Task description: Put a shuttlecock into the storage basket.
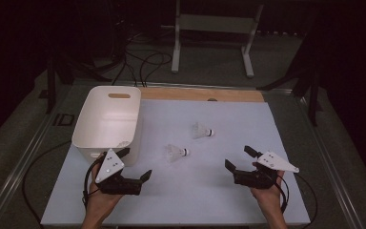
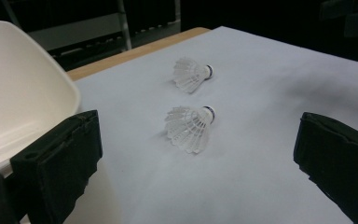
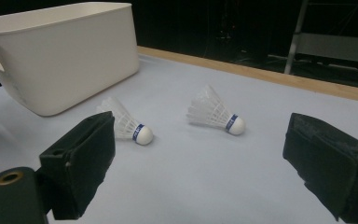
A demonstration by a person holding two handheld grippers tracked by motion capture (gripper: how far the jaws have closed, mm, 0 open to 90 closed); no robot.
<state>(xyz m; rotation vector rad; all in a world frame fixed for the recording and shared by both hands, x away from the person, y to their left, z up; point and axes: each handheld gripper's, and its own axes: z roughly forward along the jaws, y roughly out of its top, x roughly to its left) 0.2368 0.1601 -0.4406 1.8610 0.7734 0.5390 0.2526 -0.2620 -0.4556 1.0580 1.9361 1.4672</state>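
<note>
Shuttlecocks lie on their sides on the pale blue table sheet (image 1: 228, 191): a nearer shuttlecock (image 1: 176, 152) between the two grippers and a farther shuttlecock (image 1: 201, 130) beyond it, well apart from each other. Count: two shuttlecocks on the sheet, one white bin (image 1: 106, 119); something pale lies inside the bin, too small to identify. Handling judgement: each shuttlecock is very light, its feather skirt thin and easily crushed, its rounded cork base firm. Grip at the cork or the banded neck, with light pressure. Left gripper (image 1: 134, 165), just beside the bin, has jaws spread wide and empty. Right gripper (image 1: 240, 159) likewise stands wide and empty.
</note>
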